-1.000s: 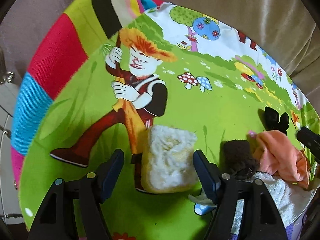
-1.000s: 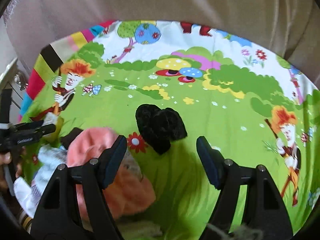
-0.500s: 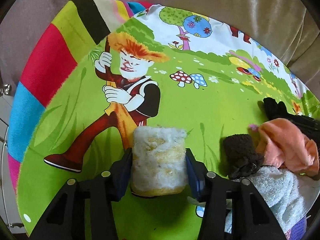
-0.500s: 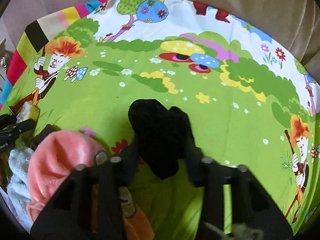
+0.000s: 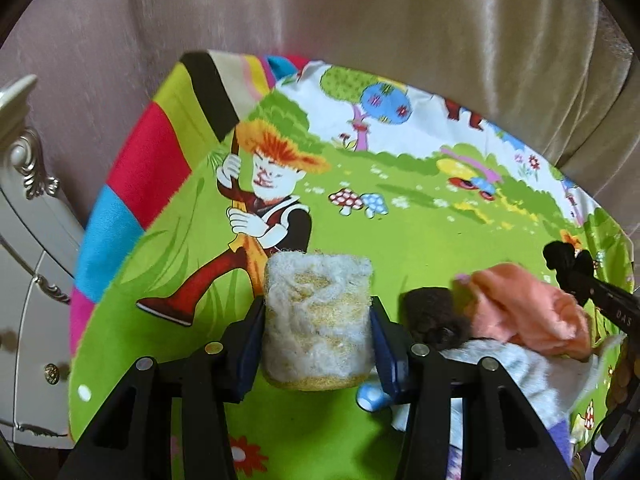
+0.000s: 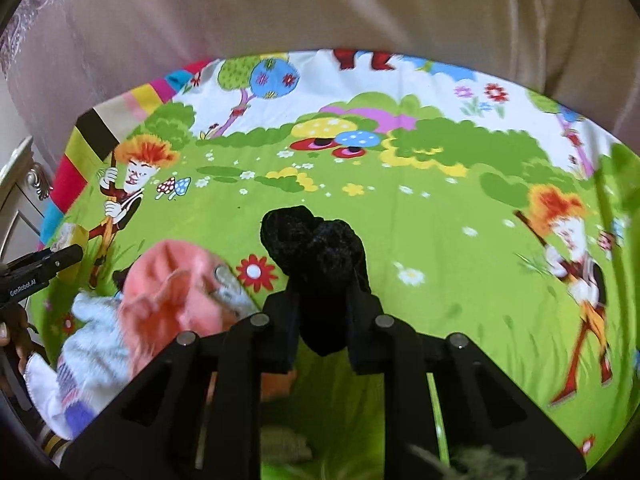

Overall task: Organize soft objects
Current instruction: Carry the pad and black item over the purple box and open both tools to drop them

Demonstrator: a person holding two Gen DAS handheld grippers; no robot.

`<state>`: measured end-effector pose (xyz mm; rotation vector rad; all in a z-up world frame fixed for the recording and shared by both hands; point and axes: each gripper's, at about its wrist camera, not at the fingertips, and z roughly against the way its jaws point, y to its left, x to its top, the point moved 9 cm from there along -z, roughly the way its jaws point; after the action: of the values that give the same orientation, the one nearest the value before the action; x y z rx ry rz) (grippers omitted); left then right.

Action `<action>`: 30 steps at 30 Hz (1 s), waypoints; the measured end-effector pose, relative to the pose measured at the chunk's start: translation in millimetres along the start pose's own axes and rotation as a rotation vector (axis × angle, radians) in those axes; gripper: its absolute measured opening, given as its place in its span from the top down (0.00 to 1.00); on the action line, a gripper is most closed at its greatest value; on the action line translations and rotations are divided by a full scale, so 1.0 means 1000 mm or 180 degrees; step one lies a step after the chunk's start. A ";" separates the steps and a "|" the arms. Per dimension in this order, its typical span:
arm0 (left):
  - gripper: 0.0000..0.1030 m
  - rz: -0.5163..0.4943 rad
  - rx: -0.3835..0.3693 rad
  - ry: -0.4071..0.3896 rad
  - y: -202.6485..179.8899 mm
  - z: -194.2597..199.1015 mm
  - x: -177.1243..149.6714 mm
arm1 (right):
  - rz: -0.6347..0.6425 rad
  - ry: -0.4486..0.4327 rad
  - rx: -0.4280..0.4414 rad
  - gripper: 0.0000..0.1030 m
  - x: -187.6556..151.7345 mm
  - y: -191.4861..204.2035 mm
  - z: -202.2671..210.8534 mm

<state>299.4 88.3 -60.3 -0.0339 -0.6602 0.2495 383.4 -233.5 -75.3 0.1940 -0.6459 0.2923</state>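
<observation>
A fluffy white-and-yellow sponge (image 5: 316,344) is clamped between the blue pads of my left gripper (image 5: 317,308), held a little above the cartoon-print mat (image 5: 400,240). In the right wrist view a black fuzzy cloth (image 6: 308,236) bulges out ahead of my right gripper (image 6: 324,292). Its jaws are closing and both pads press the cloth's near part. That gripper and the black cloth (image 5: 560,256) also show at the right edge of the left wrist view.
A pile lies on the mat between the two grippers: a salmon-pink cloth (image 5: 528,312), a brown fuzzy piece (image 5: 432,316) and a white towel (image 5: 512,376). Beige upholstery (image 5: 360,20) rises behind the mat. A white ornate cabinet (image 5: 24,240) stands at the left.
My left gripper closed on the sponge and lifted it off the mat. My right gripper moved forward over the black cloth and closed on it.
</observation>
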 end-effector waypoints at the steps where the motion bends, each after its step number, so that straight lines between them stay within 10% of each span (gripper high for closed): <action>1: 0.52 -0.0021 0.0027 -0.0036 -0.001 0.005 0.000 | -0.0017 -0.0032 -0.0038 0.79 -0.003 -0.002 0.009; 30: 0.52 -0.0196 -0.0709 -0.0077 -0.119 0.120 -0.116 | -0.0290 -0.0248 -0.0344 0.79 -0.148 0.010 0.173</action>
<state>163.3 -60.8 -22.2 -0.2238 -0.7098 0.1165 170.2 -301.6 -30.3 0.1313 -0.7259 0.1622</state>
